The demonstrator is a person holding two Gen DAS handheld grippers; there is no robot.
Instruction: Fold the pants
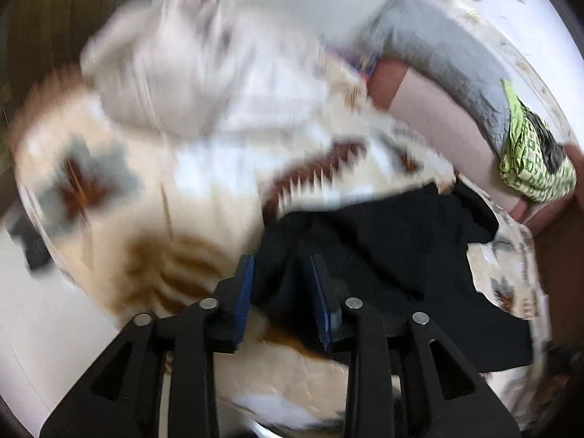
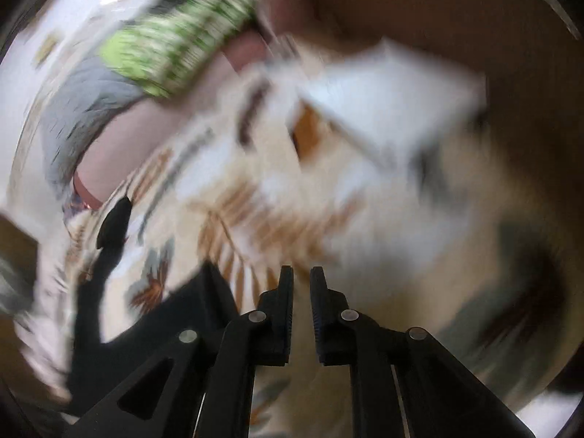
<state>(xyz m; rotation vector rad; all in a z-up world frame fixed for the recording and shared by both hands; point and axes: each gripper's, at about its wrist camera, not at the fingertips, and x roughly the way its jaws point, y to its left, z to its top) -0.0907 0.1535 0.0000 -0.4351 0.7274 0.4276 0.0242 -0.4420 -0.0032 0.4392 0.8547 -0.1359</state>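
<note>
Left wrist: black pants (image 1: 383,255) (right: edge only)

We log pants (image 1: 383,255): matt black cloth | bedspread (image 1: 109,219): soft printed cloth | left gripper (image 1: 283,299) fingers (image 1: 244,292): ribbed blue pads, matt black plastic, metal pins

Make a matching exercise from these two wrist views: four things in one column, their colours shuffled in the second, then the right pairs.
Things:
1. pants
2. pillow
3. crumpled cloth
4. pads of the left gripper

Colours:
A. blue
B. green and white, patterned
C. black
D. grey

Pairs: 1-C, 2-D, 3-B, 4-A
</note>
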